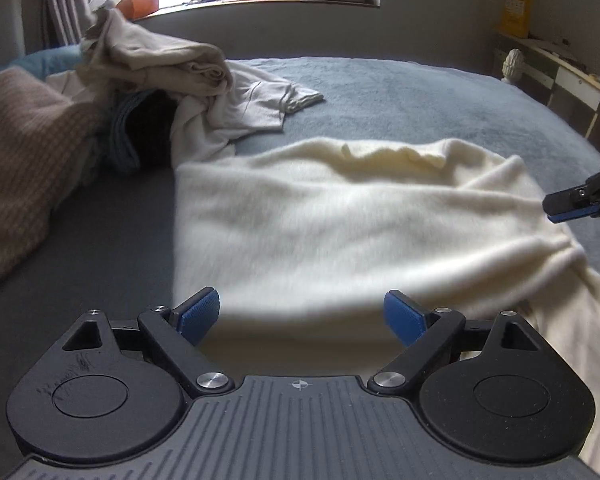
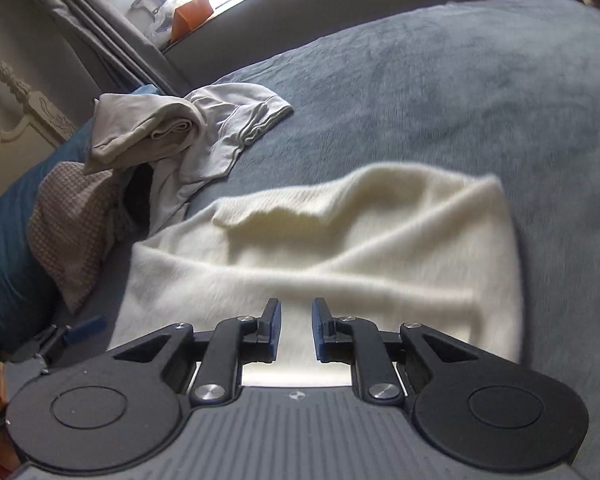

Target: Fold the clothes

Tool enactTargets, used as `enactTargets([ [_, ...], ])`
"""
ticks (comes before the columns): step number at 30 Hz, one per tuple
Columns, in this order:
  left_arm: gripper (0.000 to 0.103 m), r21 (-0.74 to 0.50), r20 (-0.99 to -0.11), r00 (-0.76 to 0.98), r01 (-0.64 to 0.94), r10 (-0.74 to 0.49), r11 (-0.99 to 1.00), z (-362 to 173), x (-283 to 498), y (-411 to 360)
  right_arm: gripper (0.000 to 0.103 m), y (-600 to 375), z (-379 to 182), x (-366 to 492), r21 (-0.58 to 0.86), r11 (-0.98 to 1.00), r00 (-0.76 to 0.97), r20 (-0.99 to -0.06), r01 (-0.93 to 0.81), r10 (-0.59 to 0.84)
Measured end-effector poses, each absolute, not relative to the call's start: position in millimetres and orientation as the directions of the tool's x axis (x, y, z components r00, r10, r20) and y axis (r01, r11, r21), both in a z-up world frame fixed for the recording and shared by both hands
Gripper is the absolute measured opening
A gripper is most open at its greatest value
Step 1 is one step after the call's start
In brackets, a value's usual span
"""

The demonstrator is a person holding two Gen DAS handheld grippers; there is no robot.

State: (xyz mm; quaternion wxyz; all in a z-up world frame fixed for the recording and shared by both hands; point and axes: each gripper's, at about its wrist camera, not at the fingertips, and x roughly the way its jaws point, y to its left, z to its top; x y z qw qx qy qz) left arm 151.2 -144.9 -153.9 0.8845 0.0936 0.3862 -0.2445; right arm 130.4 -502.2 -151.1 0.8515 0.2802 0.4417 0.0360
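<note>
Cream knit garment [image 1: 340,216] lies spread on grey bed [image 1: 420,92], centre of left wrist view; left gripper [image 1: 302,316] at 6 o'clock, jaws wide, empty. Right wrist view: right gripper [image 2: 296,328] jaws narrowly parted, nothing between, above garment; clothes pile [image 2: 172,136] at 10 o'clock.

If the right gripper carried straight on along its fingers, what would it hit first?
Most likely the cream sweater spread on the bed: it fills the view just ahead of the right gripper, whose jaws stand slightly apart with nothing between them. Depth is unclear.

Both wrist views look down, close over the cream garment [image 1: 340,216].
</note>
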Motion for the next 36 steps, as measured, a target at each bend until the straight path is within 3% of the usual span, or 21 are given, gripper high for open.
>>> enactTargets([
  [5, 0.091, -0.087, -0.805, 0.529, 0.339, -0.267, 0.937, -161, 86, -88, 0.021, -494, -169, 41, 0.616, 0.709, 0.591, -0.728, 0.343, 0.346],
  [10, 0.091, -0.004, -0.843, 0.511, 0.307, -0.168, 0.952, -165, 39, -75, 0.021, -485, -189, -39, 0.668, 0.551, 0.602, -0.726, 0.5, 0.333],
  [16, 0.093, 0.097, -0.838, 0.527, 0.399, -0.141, 0.912, -165, -2, -99, 0.021, -440, -200, -83, 0.482, 0.679, 0.475, -0.852, 0.553, 0.218],
  [22, 0.094, 0.208, -0.839, 0.542, 0.416, -0.057, 0.886, -182, -26, -118, 0.021, -394, -204, -98, 0.371, 0.784, 0.444, -0.885, 0.498, 0.136],
  [26, 0.095, 0.158, -0.875, 0.483, 0.361, -0.04, 0.919, -185, -17, -106, 0.021, -374, -201, -100, 0.273, 0.861, 0.432, -0.899, 0.428, 0.07],
  [31, 0.095, 0.102, -0.905, 0.425, 0.265, -0.021, 0.959, -184, -15, -87, 0.021, -375, -201, -101, 0.255, 0.879, 0.427, -0.902, 0.403, 0.066],
  [36, 0.095, 0.113, -0.926, 0.378, 0.304, -0.01, 0.946, -184, -23, -94, 0.02, -378, -196, -103, 0.191, 0.892, 0.443, -0.897, 0.41, -0.012],
])
